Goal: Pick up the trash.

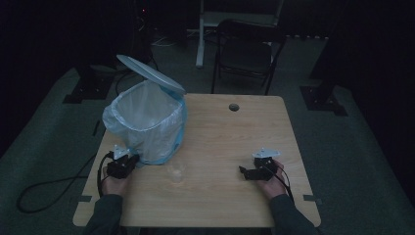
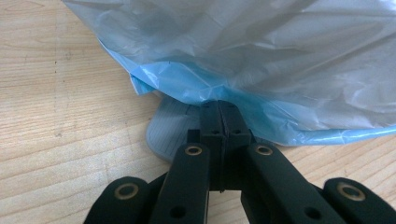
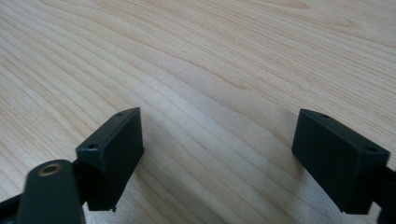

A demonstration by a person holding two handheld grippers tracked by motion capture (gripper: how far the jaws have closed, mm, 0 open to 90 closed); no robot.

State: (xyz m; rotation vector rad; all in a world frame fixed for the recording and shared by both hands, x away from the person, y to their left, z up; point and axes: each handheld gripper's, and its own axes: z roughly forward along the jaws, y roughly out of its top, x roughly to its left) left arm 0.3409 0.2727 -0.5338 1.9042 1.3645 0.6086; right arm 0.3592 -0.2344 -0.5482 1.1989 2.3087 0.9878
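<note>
One bin (image 1: 147,125) (lid up) | one cup (image 1: 176,172) | two tongs: left (image 2: 219,122) closed, right (image 3: 219,154) apart

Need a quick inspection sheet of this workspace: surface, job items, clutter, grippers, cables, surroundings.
Surface: wooden table, grommet hole at far edge.
Job's things: pedal bin with plastic liner, lid raised; grey pedal at its base; clear cup near the front.
Clutter: nothing seen.
Grippers: left gripper jaws closed, over the pedal; right gripper jaws wide apart, empty.
Cables: black cable loops on the floor at left.
Surroundings: dark room, folding chair behind the table.
</note>
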